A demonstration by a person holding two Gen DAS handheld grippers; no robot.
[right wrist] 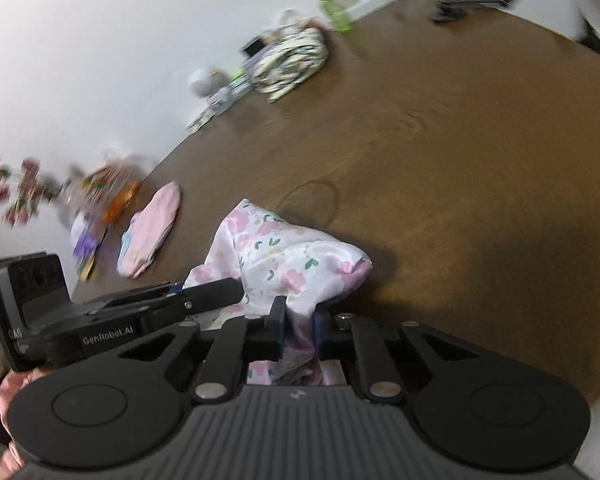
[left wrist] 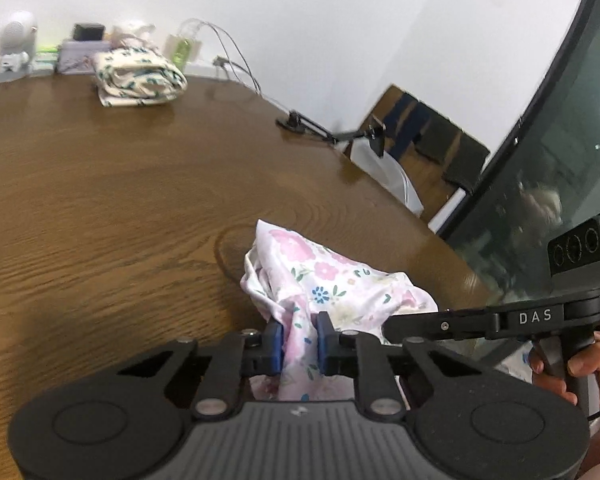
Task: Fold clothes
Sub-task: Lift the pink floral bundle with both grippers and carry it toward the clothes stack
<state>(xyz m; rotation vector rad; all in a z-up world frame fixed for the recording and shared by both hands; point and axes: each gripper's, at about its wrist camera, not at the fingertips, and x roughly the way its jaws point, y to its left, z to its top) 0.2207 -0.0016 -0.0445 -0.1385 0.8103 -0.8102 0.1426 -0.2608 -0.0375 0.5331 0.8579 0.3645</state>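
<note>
A white garment with pink flowers is bunched up over the near edge of the brown wooden table. My left gripper is shut on a fold of it. My right gripper is shut on another fold of the same garment. The two grippers are close together; the right one shows at the right of the left wrist view, and the left one shows at the left of the right wrist view. The cloth between the fingers hangs down out of sight.
A folded white and green floral cloth lies at the table's far side, with small items and cables along the wall. A folded pink garment and colourful clutter lie at the left. A chair and a dark glass panel stand to the right.
</note>
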